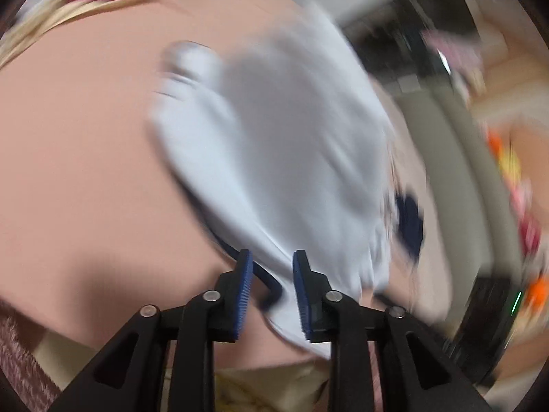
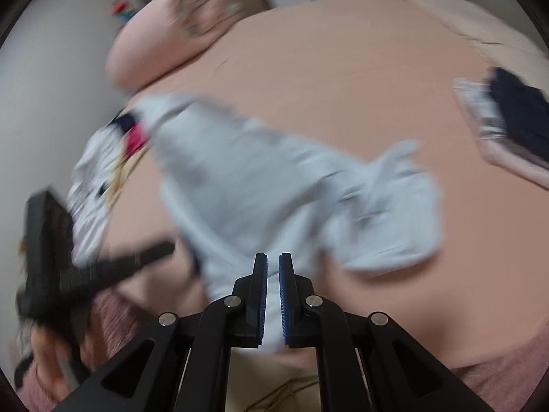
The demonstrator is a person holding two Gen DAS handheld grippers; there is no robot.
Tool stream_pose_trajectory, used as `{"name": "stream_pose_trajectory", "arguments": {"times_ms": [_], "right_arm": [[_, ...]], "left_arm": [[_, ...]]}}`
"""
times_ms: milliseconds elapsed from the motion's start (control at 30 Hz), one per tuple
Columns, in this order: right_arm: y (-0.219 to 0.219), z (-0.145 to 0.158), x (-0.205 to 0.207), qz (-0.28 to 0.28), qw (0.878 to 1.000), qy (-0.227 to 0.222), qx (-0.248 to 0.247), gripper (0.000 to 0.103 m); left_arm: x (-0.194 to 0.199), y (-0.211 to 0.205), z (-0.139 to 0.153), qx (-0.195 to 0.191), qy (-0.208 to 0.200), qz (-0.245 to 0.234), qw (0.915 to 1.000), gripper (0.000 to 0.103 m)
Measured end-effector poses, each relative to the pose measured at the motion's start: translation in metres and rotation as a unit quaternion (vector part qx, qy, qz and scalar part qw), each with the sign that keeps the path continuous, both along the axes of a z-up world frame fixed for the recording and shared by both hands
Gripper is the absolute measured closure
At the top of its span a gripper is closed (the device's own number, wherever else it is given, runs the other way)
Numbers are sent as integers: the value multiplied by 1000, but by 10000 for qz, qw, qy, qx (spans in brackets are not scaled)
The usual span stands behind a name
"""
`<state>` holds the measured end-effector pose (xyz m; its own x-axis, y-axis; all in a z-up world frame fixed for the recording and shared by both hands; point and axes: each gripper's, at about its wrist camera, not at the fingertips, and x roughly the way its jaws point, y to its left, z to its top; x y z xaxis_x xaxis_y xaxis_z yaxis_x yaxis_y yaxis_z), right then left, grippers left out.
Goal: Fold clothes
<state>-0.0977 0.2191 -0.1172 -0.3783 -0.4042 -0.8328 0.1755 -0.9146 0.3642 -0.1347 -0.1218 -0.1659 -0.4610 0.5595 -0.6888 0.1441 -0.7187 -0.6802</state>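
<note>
Right hand-held gripper [image 2: 272,261] is clamped on the pale grey-blue cotton garment [image 2: 260,185] sprawled over the peach bed sheet [image 2: 343,79]. Left hand-held gripper [image 1: 272,257] stands partly open, cloth between its pads; contact unclear through heavy blur.

- A pale blue-white garment [image 2: 274,185] lies rumpled and partly lifted across the peach bed sheet [image 2: 343,68], blurred by motion.
- One sleeve [image 2: 394,206] sprawls to the right.
- A dark-trimmed edge [image 1: 271,285] hangs nearest the cameras.
</note>
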Motion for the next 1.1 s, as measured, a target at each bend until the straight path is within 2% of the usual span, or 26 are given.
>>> {"name": "stream_pose_trajectory", "arguments": {"times_ms": [67, 100, 167, 233, 333, 433, 533, 567, 633, 700, 767, 833, 900, 967, 1033, 1067, 1100], "right_arm": [[-29, -9, 2, 631, 9979, -144, 64, 94], [-45, -17, 4, 968, 9949, -233, 188, 92], [-72, -31, 10, 1514, 9871, -399, 341, 91], [-87, -45, 12, 1723, 9824, -508, 515, 91], [-80, -55, 3, 1261, 9852, -346, 1112, 92], [-47, -46, -7, 554, 9898, 23, 1310, 95], [-12, -29, -15, -87, 9859, 430, 1614, 95], [0, -23, -18, -299, 9823, 572, 1756, 95], [21, -14, -26, -622, 9831, 524, 1638, 92], [43, -5, -33, -942, 9829, 471, 1513, 90], [33, -3, -36, -730, 9903, 360, 1128, 90], [19, -2, -20, -203, 9968, 204, 750, 89], [-1, -8, -9, 266, 9986, 31, 457, 83], [-26, -20, -2, 577, 9959, 14, 691, 70], [-40, -36, -3, 591, 9929, 7, 1028, 70], [-43, -44, -4, 539, 9922, -37, 1127, 70], [-41, -48, -7, 359, 9941, -212, 1005, 70]], "left_arm": [[-9, -18, -14, -165, -249, 218, 9993, 63], [-15, -22, -23, -176, -452, 207, 9986, 63], [-21, -24, -38, 75, -685, 140, 9975, 63], [-24, -21, -42, 158, -666, 55, 9976, 63], [-32, -9, -39, 201, -490, -262, 9983, 63], [-32, 4, -31, 699, -375, -740, 9941, 63], [-19, 19, -14, 778, -63, -1106, 9908, 62], [-14, 22, -12, 713, -45, -1115, 9912, 61], [-8, 20, -17, 621, -136, -966, 9933, 61], [-9, 12, -28, 765, -269, -791, 9936, 61], [-14, 9, -39, 946, -389, -600, 9929, 61], [-18, 1, -44, 976, -362, -354, 9939, 61], [-25, -2, -47, 1092, -387, -260, 9929, 61], [-31, -1, -44, 1188, -267, -296, 9921, 61], [-34, 5, -36, 830, -102, -384, 9958, 61], [-34, 8, -31, 595, -35, -435, 9973, 68], [-34, 11, -25, 360, 68, -484, 9982, 91]]}}
